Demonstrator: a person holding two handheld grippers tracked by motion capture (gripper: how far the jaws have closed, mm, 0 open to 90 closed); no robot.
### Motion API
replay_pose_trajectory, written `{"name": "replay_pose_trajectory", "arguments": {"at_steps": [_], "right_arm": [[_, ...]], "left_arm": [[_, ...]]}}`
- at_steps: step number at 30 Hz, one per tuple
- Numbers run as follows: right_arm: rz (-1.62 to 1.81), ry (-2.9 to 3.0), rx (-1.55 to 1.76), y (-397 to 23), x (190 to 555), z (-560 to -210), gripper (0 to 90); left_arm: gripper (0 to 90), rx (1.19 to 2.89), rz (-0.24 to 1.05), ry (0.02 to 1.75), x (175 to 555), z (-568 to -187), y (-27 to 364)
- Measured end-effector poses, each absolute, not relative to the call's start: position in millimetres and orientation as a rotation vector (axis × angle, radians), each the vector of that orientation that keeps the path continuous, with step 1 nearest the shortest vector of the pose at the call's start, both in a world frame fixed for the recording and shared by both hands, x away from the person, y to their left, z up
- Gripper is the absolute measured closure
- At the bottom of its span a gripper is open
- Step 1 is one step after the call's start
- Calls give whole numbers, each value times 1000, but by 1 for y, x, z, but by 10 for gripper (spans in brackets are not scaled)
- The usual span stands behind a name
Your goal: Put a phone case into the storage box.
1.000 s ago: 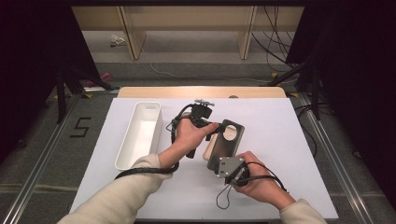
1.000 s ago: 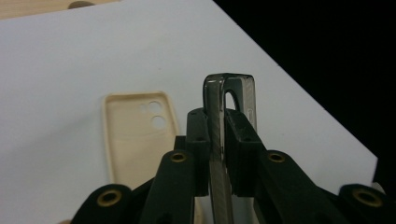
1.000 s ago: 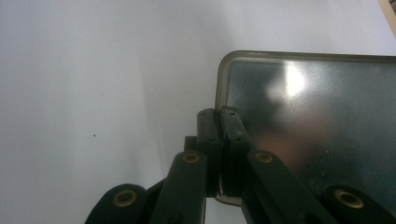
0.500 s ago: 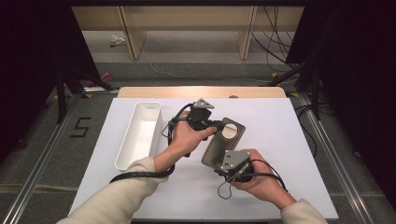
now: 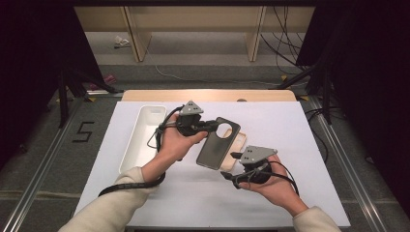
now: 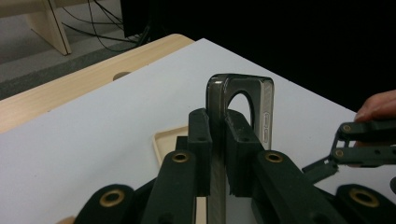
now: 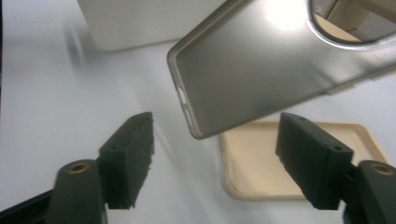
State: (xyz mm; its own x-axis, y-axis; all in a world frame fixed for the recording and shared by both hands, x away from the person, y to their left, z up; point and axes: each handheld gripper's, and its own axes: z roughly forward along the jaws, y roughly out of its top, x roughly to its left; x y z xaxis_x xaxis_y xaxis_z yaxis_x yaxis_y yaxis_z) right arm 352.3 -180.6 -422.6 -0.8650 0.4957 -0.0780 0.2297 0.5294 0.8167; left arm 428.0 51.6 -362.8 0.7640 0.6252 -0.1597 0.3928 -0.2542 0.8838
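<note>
White table [image 5: 300,145] from above: the left gripper [image 5: 212,126] clamps the grey case [image 5: 218,145] above a beige case [image 5: 237,153]. Left gripper view: jaws pinch its rim, lower half hidden. Right gripper view: the right gripper [image 7: 215,154], jaws just opened wide, is empty; the case hangs beyond them, top cut off.

Looks like a lab or test workspace, set up for recording. White work table [image 5: 309,193] with a wooden edge [image 5: 208,95] at the far side, flanked by metal floor rails [image 5: 43,179], dark screens left and right, loose cables [image 5: 285,29] beyond, and a taped "5" [image 5: 83,131] on the left floor.
</note>
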Motion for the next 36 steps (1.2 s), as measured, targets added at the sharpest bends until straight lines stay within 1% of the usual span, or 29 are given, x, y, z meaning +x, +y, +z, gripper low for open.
{"name": "replay_pose_trajectory", "arguments": {"at_steps": [8, 22, 36], "right_arm": [[1348, 2401, 686, -193, 355, -420, 250], [1413, 2333, 783, -210, 358, -420, 236], [1397, 2296, 829, -220, 358, -422, 235]], "left_arm": [[816, 1828, 290, 758, 424, -362, 73], [817, 1745, 337, 778, 418, -358, 111], [816, 1720, 371, 778, 410, -358, 130]]}}
